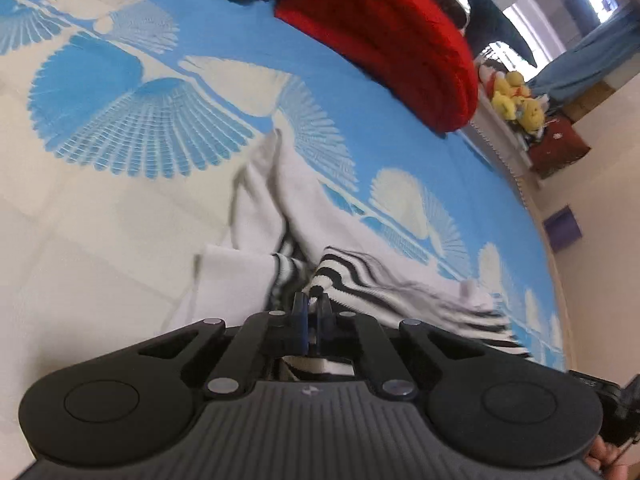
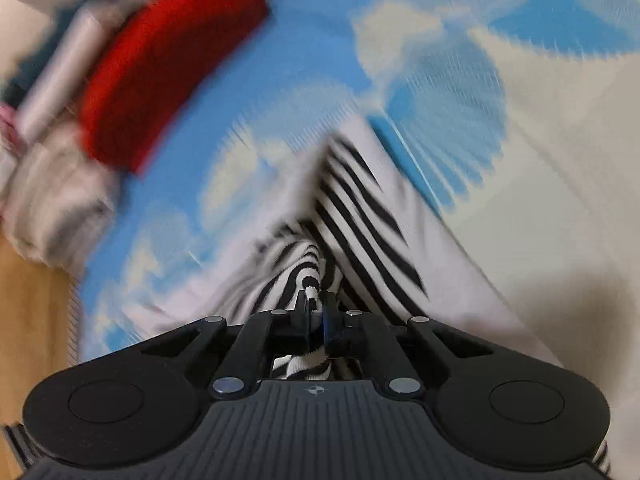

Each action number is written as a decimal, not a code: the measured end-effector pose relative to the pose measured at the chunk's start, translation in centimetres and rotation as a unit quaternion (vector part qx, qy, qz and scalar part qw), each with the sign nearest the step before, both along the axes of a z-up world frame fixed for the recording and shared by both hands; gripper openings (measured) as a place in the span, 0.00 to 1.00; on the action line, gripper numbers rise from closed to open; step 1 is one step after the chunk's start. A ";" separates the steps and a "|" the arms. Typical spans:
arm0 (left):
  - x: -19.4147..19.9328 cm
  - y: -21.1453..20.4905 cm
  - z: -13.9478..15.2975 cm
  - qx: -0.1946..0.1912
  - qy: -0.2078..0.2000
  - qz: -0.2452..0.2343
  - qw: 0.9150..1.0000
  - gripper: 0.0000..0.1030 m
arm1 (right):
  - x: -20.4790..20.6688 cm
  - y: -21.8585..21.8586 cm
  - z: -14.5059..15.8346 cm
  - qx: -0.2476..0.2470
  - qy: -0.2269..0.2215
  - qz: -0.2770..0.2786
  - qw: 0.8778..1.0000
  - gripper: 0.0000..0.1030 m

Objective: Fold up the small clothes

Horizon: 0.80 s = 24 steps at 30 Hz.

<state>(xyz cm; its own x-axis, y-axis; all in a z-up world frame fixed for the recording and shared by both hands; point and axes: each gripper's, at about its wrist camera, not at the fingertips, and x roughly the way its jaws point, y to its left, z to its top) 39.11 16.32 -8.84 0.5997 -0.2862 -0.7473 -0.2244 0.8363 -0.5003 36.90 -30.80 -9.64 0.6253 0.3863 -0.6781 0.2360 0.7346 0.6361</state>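
You have the shirt (image 1: 280, 208) pinched in both tools, so you look to be in the middle of a fold. Your left hand-held gripper (image 1: 311, 312) is squeezed tight on a bit of the white and striped cloth. Your right hand-held gripper (image 2: 316, 314) is squeezed tight on a striped bit too. The shirt is white with black stripes, and it lies bunched on the bed (image 1: 100, 240), close in front of both tools, with one white end reaching away from you. I think the next move is to carry the two held bits across together and lay them flat on the rest of the shirt, keeping both edges even so it does not twist. Let go only when the cloth is down. The right view is very blurry, so I cannot tell much more there. The bed has a blue and cream cover with fan shapes. A red pillow (image 1: 384, 32) sits far off near the bed's edge. Yellow toys (image 1: 516, 100) sit on a shelf past it.
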 end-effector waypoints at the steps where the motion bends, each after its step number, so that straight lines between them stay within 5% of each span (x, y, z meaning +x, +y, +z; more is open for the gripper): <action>1: 0.2 -0.2 -0.9 0.006 0.028 -0.007 1.000 0.03 | -0.2 0.0 0.6 -0.011 -0.017 0.000 1.000 0.05; 4: 0.4 -1.0 -3.6 0.031 0.111 -0.025 0.993 0.09 | 0.0 0.2 -1.5 -0.039 0.053 0.004 0.998 0.05; 7: 0.4 -1.3 -1.8 0.060 0.069 -0.022 0.996 0.14 | 0.3 1.0 -4.5 -0.068 0.127 0.015 0.989 0.10; 11: -0.3 -2.3 1.7 0.069 -0.027 -0.055 0.996 0.14 | -0.4 2.1 -0.4 -0.146 0.030 0.005 0.989 0.24; 13: -0.2 -3.2 0.9 0.037 -0.017 -0.092 0.995 0.14 | -1.1 3.0 1.6 -0.172 -0.036 0.011 0.984 0.30; 15: 0.2 -3.9 -1.3 0.040 0.038 -0.112 0.992 0.14 | -1.3 3.4 1.7 -0.149 -0.066 0.045 0.986 0.32; 17: 0.1 -4.4 -3.7 0.079 0.088 -0.119 0.986 0.07 | -0.9 4.0 -0.1 -0.112 -0.037 0.085 0.989 0.33; 20: -1.0 -4.5 -2.5 0.079 0.051 -0.114 0.989 0.10 | 0.0 4.0 -4.4 -0.113 0.059 0.082 0.988 0.30; 24: -4.7 -5.2 0.8 0.122 0.013 -0.099 0.987 0.10 | -1.2 4.8 -2.2 -0.161 0.012 0.093 0.982 0.30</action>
<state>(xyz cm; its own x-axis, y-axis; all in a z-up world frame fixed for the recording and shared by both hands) 34.42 11.15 -8.04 0.5302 -0.2054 -0.8226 -0.0542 0.9600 -0.2747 35.75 -26.05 -11.88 0.5461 0.2545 -0.7981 0.0914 0.9290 0.3587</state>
